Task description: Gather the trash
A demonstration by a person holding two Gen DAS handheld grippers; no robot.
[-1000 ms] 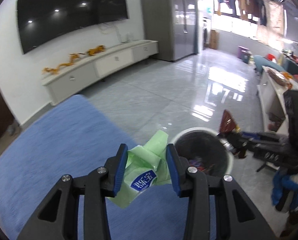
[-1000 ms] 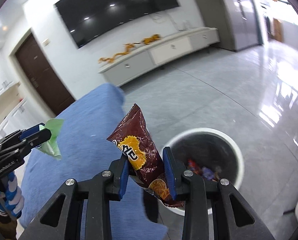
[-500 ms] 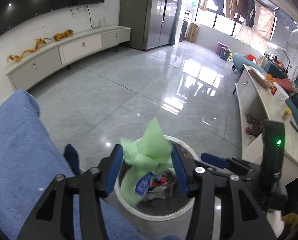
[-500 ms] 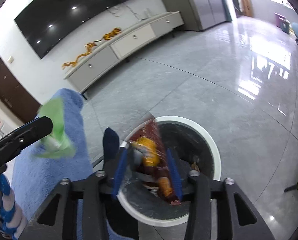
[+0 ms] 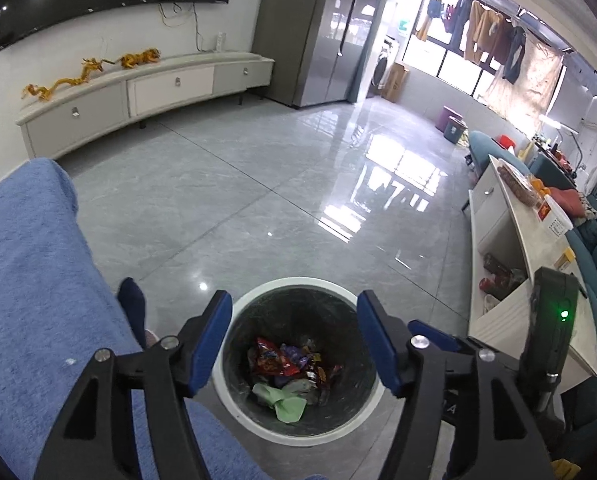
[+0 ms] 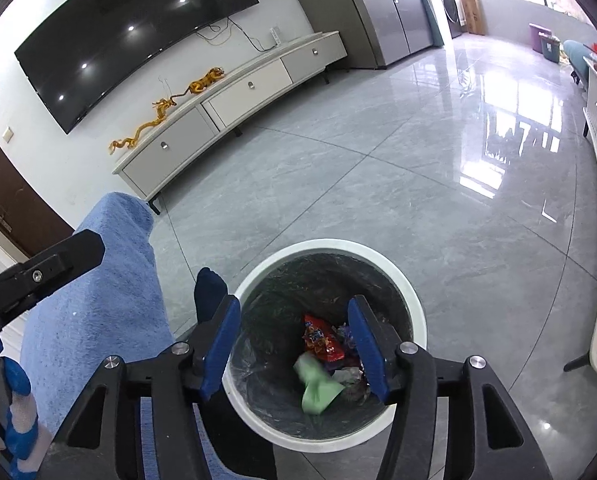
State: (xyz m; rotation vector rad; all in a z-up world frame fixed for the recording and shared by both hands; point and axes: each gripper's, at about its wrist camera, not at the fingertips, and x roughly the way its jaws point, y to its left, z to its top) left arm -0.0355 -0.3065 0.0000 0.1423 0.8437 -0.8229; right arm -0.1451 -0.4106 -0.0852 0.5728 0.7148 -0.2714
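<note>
Crumpled wrappers (image 5: pixel 288 364) in round bin (image 5: pixel 298 282)

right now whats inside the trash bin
In the trash bin, which has a dark liner, a green wrapper lies on top beside red and purple snack wrappers. Whatever is under that pile, and the bin's bottom, is covered.

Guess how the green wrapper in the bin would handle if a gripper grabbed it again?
The green wrapper lies crumpled, so probably floppy and very light. It looks like thin film, likely slippery. In the white bin it rests among other wrappers, which might snag.
</note>
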